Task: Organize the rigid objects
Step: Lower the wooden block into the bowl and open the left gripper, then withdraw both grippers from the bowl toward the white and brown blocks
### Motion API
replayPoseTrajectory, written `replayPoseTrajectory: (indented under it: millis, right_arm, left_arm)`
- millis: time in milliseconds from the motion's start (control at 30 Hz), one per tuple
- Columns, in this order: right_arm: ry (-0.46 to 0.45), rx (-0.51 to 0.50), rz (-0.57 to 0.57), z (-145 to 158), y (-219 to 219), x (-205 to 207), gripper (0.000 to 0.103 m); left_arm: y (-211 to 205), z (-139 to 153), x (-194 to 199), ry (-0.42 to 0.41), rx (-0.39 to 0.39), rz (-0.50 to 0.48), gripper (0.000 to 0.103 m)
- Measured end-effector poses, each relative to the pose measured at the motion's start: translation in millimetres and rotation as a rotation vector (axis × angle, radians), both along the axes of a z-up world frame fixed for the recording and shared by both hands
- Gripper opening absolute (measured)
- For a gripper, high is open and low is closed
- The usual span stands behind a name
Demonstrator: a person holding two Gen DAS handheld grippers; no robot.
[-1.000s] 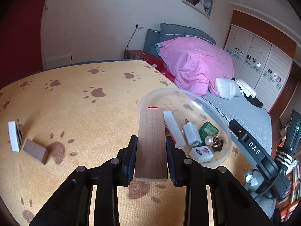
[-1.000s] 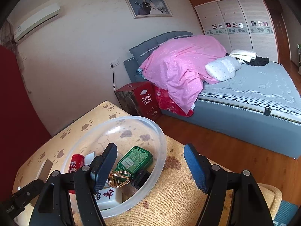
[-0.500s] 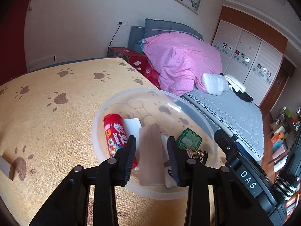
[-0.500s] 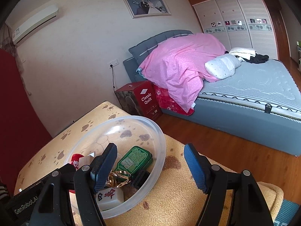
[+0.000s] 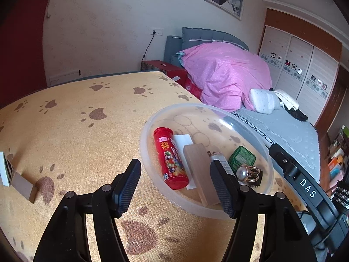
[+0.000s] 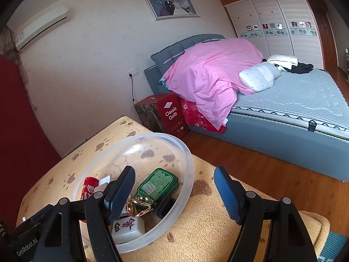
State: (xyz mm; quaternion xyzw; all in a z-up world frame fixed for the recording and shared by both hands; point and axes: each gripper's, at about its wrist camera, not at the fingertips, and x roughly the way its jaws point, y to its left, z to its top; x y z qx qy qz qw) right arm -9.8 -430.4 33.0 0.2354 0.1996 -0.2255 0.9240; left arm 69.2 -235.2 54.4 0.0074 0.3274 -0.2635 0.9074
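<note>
Clear bowl (image 5: 150, 122) on paw-print cloth (image 5: 65, 135), near right table edge. Inside, left to right: red tube (image 5: 170, 159) lying flat; white slab (image 5: 182, 140) under it; wood block (image 5: 199, 168) tilted, lower end against near rim; silver plug (image 5: 220, 160); green tin (image 5: 242, 158); pearl ring (image 5: 248, 172) on black box. Mahjong tile (image 6: 128, 229) at near rim in right view.

Outside bowl, far left: second wood block (image 5: 24, 187) touching white-and-black piece (image 5: 5, 172). Wide bare cloth between these and bowl. Floor just past bowl on right.

Left gripper (image 5: 176, 185) spread wide, empty, straddling near rim. Right gripper (image 6: 174, 192) spread wide, empty, beside bowl.

Wood block pale, plain, rectangular.
</note>
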Motion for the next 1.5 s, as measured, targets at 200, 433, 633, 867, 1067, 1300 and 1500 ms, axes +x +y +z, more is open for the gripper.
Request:
replayPoseTrajectory:
  millis: [200,433,633,867,1067,1300,1500]
  right_arm:
    - [-0.003,-0.007,0.014,1,2,1,0.083]
    - [-0.002,-0.007,0.022,1,3,1,0.083]
    - [0.0,-0.024,0.025,3,6,2,0.083]
    - [0.017,-0.059,0.078,6,15,7,0.085]
    - [0.032,-0.116,0.177,13,39,11,0.086]
    - [0.036,-0.155,0.336,22,79,18,0.086]
    - [0.041,-0.168,0.448,28,108,24,0.086]
  left_arm:
    - [10,1,0,-0.024,0.035,0.038,0.077]
    - [23,0,1,-0.059,0.096,0.094,0.077]
    - [35,-2,5,-0.055,0.137,0.13,0.077]
    - [55,-1,7,-0.061,0.172,0.17,0.078]
    - [77,-1,10,-0.055,0.176,0.21,0.078]
    - [95,-2,13,-0.046,0.165,0.236,0.078]
    - [111,0,14,-0.041,0.16,0.256,0.078]
